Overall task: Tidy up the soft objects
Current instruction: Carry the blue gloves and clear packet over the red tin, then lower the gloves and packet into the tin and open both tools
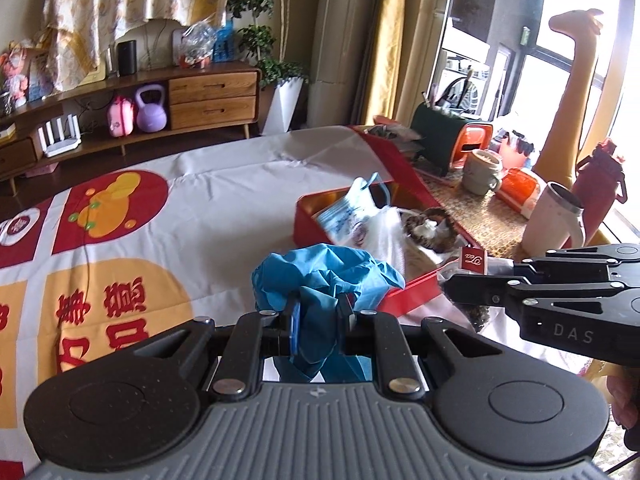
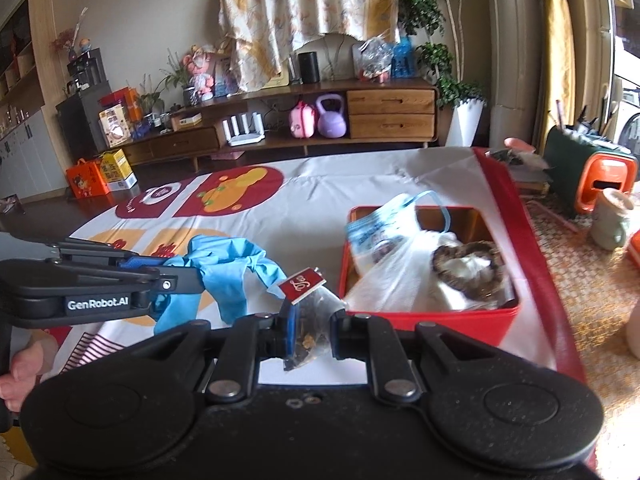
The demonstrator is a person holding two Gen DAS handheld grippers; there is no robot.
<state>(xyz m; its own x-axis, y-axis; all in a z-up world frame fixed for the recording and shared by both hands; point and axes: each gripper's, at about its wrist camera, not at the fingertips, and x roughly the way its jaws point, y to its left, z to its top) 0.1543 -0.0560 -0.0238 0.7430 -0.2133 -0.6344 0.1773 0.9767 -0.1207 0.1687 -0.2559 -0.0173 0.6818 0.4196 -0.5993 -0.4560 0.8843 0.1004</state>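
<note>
The blue glove (image 1: 320,280) was crumpled and hung pinched between the fingers of the left tool (image 1: 318,312), lifted above the tabletop just beside the near corner of the red tin box (image 2: 432,318). The tea bag (image 2: 310,308), a clear sachet with a red tag, was pinched in the same way by the right tool (image 2: 310,330), also close to the front wall of the box. Both tools were therefore pressed together on soft things, not spread.

Inside the box there were already a white plastic bag (image 2: 396,276), a face mask (image 2: 380,232) with blue loops and a brown knitted piece (image 2: 466,262), so the box seemed to be the collecting place. The step in hand looked like carrying the last two things to it. The next move would probably call for bringing each tool over the rim and spreading the fingers, one after the other, so that the two tools did not collide above the small opening.

The tabletop was covered with a white cloth (image 1: 224,200) printed with red and yellow shapes. Behind it stood a wooden sideboard (image 2: 390,114) with a purple kettlebell (image 2: 331,116), a potted plant (image 2: 456,88) and a yellow curtain (image 1: 384,40); mugs (image 1: 482,170) stood on a woven mat to the right.
</note>
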